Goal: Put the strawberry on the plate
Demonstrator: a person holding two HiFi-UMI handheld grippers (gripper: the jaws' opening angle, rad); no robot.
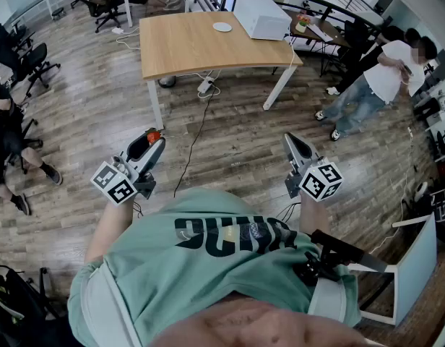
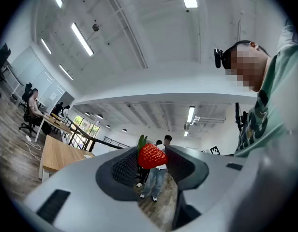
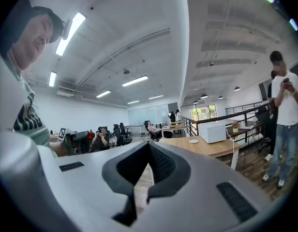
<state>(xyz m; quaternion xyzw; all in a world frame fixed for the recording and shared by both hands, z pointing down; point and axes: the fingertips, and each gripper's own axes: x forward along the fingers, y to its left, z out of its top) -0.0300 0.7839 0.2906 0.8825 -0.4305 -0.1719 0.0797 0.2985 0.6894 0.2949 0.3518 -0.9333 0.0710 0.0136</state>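
A red strawberry with green leaves sits between the tips of my left gripper, which is shut on it and tilted upward. In the head view the strawberry shows as a red spot at the tip of the left gripper, held in front of the person's body above the wood floor. My right gripper is raised at the right, its jaws together with nothing between them; its own view shows the same. The small white plate lies on the wooden table far ahead, also seen in the right gripper view.
A white box-shaped appliance stands on the table beside the plate. Cables trail over the floor under the table. A person stands at the right. Office chairs and seated people line the left side.
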